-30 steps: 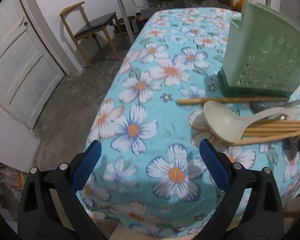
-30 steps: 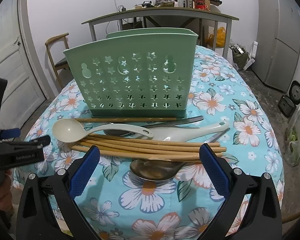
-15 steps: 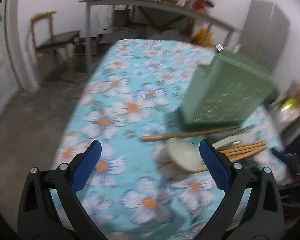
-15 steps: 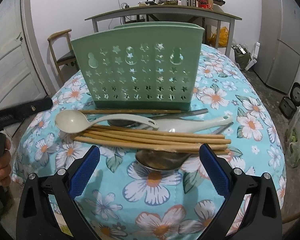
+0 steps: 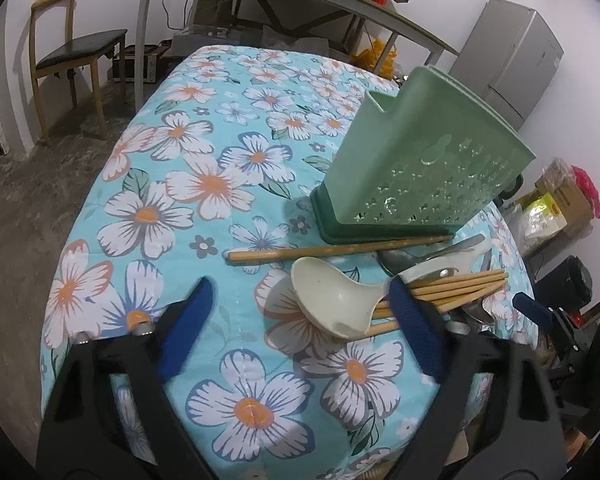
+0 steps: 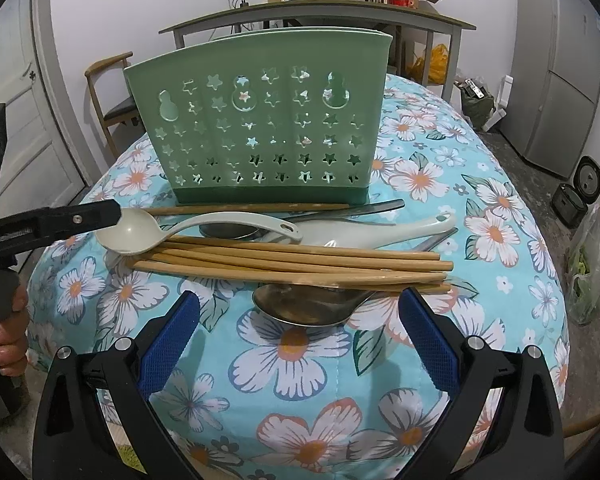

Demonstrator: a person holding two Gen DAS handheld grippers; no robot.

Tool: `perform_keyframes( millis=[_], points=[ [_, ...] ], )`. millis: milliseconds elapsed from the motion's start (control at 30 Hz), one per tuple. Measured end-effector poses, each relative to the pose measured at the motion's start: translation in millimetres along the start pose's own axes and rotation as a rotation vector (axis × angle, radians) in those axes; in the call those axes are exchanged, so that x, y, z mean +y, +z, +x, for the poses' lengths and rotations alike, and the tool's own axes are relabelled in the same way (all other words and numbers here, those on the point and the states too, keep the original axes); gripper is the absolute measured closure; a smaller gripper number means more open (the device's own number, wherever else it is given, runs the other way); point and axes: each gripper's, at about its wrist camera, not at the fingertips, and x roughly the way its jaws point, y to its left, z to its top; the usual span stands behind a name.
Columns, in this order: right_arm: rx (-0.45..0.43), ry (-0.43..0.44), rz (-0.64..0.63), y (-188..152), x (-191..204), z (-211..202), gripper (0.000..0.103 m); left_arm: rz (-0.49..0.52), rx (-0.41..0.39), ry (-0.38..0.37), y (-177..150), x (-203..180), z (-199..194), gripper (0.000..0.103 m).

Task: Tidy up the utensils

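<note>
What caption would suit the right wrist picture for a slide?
Open right gripper faces chopsticks and spoons piled before a green holder.

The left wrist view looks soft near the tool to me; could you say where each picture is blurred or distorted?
Left wrist view: left tool edges smeared, green holder leaning from fisheye bend. Right wrist view: sharp throughout, right tool crisp, chopsticks clear, table bulging.

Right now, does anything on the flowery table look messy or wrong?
Yes. The green holder stands upright, but the utensils lie heaped on the cloth in front of it: bamboo chopsticks crossing a metal spoon, with a cream spoon on top. One chopstick lies apart by the holder's base. Nothing looks broken.
</note>
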Motion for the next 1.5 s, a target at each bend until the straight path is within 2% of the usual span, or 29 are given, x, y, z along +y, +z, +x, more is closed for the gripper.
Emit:
perform_keyframes(
  millis=[100,167,433,500,800,1067,1233,1500],
  points=[
    [-0.005,0.002,0.003,0,-1,-2,0.006,-0.029,0.034,-0.028,0,3,6,0.050],
    [-0.013,0.002,0.004,-1,-2,-4,0.006,-0.031,0.047,-0.028,-1,4,9,0.057],
    [-0.036,-0.004,0.009,-4,-5,-16,0.006,-0.036,0.057,-0.038,1,1,14,0.094],
    [-0.044,-0.009,0.010,-5,-6,-20,0.006,-0.038,0.055,-0.046,2,1,13,0.099],
    [-0.069,-0.030,0.013,-4,-9,-31,0.006,-0.066,-0.019,-0.101,15,10,-19,0.100],
    [-0.115,-0.053,-0.053,8,2,-32,0.007,-0.095,-0.073,-0.027,23,41,-44,0.100],
    [-0.166,-0.086,-0.157,22,15,-25,0.015,-0.096,-0.098,0.004,23,52,-48,0.100],
    [-0.121,-0.101,-0.283,45,31,17,0.041,-0.087,-0.127,0.048,25,62,-48,0.100]
  ],
)
